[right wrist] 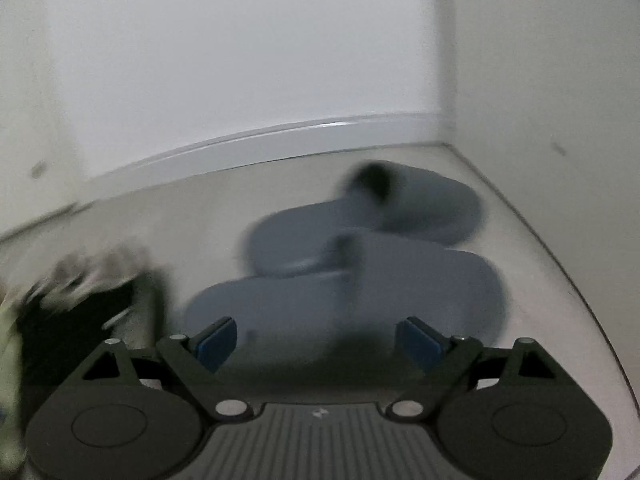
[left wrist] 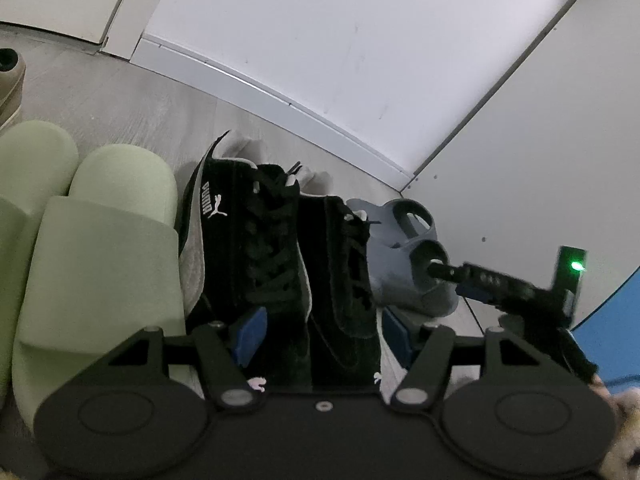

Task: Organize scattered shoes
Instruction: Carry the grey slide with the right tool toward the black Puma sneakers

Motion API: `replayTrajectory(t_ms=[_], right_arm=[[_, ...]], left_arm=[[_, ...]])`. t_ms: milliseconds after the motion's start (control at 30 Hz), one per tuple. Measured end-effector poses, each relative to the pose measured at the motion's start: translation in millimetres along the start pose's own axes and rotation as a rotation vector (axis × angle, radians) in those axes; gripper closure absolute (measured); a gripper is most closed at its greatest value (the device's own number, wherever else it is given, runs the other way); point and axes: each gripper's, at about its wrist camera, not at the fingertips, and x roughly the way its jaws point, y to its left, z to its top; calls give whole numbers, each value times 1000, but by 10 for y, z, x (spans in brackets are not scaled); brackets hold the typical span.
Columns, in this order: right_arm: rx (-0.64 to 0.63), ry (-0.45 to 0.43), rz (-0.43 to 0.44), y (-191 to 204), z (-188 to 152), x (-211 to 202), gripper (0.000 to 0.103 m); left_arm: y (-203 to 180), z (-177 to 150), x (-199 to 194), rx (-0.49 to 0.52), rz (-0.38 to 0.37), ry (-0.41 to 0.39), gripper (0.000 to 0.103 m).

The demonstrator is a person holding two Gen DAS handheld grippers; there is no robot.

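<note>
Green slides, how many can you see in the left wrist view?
2. One green slide lies directly left of the black sneakers; the second green slide lies left of it, partly cropped by the frame edge.

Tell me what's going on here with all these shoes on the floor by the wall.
A person is lining up shoes along the wall with two handheld tongs. The left tongs are open around the heel of a black sneaker, whose mate sits beside it, next to a pair of green slides. The right tongs are open just short of a pair of blue-grey slides near the corner; that view is blurred. Neither is gripping anything.
</note>
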Motion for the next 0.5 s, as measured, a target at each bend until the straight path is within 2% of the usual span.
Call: replayTrajectory(t_ms=[67,200,267,400,500], right_arm=[[19,-5,-20,-127,41,77,9],[100,45,41,-324,-4,197,6],[93,60,69,-267,-50,204,6],[-1,65,32,-91,-166,161,5],[24,67,49,-132,-176,114,5]], left_arm=[[3,1,1,-4,4,0,37],[23,6,24,-15,13,5,36],[31,5,21,-21,15,4,36],[28,3,4,-17,16,-4,36],[13,-2,-12,-7,10,-12,36]])
